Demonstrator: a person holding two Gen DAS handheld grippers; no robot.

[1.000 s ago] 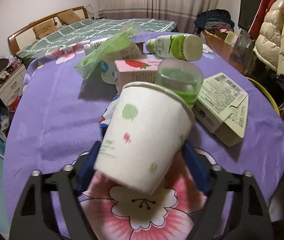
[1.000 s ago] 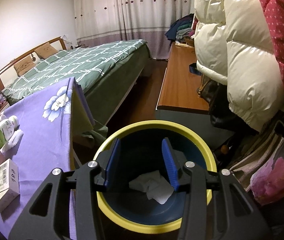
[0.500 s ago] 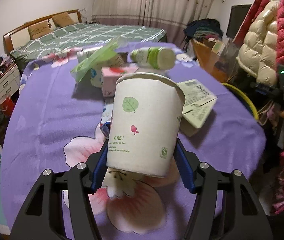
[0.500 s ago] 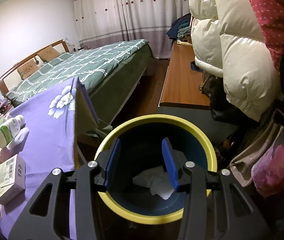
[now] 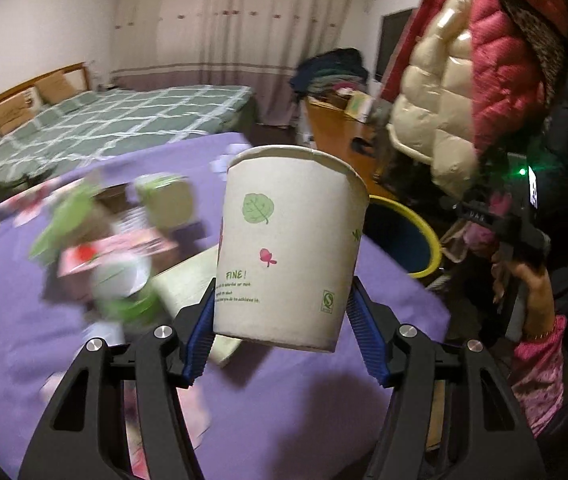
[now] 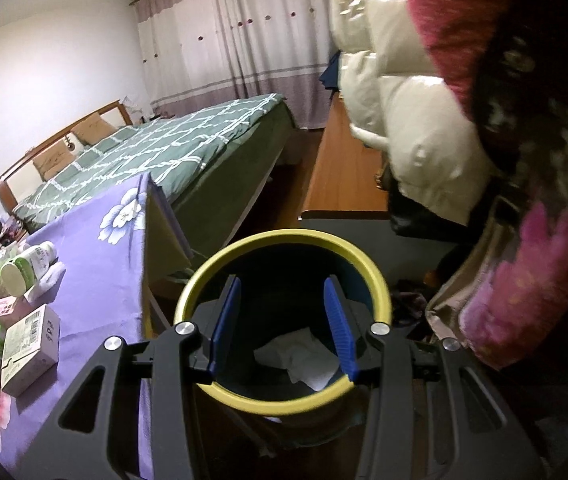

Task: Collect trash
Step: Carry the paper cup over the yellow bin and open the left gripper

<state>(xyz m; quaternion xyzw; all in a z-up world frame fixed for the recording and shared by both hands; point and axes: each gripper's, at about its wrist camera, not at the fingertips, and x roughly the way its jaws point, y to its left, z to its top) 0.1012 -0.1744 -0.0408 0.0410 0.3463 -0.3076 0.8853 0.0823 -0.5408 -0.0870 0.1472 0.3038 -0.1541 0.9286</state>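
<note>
Item: paper cup point(image 5: 289, 248), which we clamp upright in the left gripper point(image 5: 284, 334) for binning. Right gripper point(image 6: 282, 328), parted, empty, above the bin point(image 6: 284, 240).

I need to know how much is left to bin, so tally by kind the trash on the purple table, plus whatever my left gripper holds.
Paper cup, in the left gripper: 1
Bottle, lying down: 1
Boxes, the cardboard box and the pink carton: 2
Green items at the picture's edge: too cut off to count
Total: 4
</note>
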